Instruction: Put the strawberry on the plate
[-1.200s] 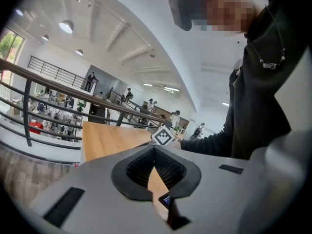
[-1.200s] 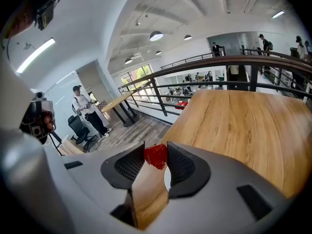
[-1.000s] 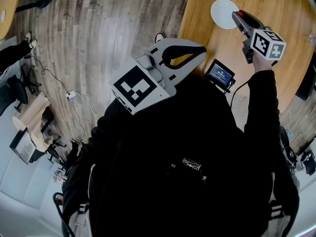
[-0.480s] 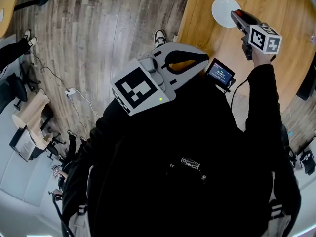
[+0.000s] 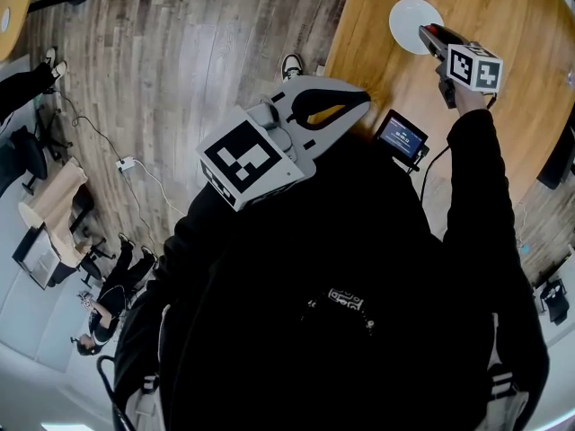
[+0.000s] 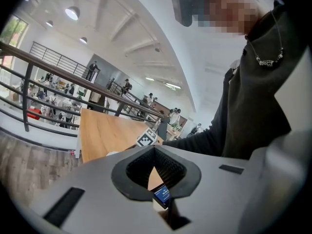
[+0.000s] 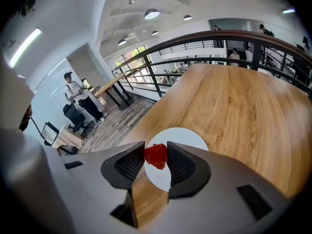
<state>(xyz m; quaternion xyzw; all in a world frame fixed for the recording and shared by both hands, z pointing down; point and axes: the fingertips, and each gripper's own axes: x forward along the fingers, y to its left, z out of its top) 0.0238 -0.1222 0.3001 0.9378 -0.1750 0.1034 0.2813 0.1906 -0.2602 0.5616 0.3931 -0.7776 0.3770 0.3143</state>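
In the right gripper view a red strawberry [image 7: 156, 156] is pinched between the two pads of my right gripper [image 7: 156, 158], hanging just above the near part of a white plate [image 7: 184, 136]. The head view puts that right gripper [image 5: 429, 36] at the plate's [image 5: 409, 9] near right edge, on the wooden table [image 5: 503, 124]. My left gripper [image 5: 367, 97] is held close to the chest at the table's near edge. Its jaws are shut with the tips touching and nothing between them, as the left gripper [image 6: 155, 148] view also shows.
A small device with a lit screen [image 5: 402, 136] sits at the table's near edge, between the two grippers. Wooden floor [image 5: 198, 52] lies left of the table. A dark railing [image 7: 234, 38] runs behind the table's far end.
My right gripper with the strawberry has moved a little farther out, toward the plate. The left gripper has hardly shifted.
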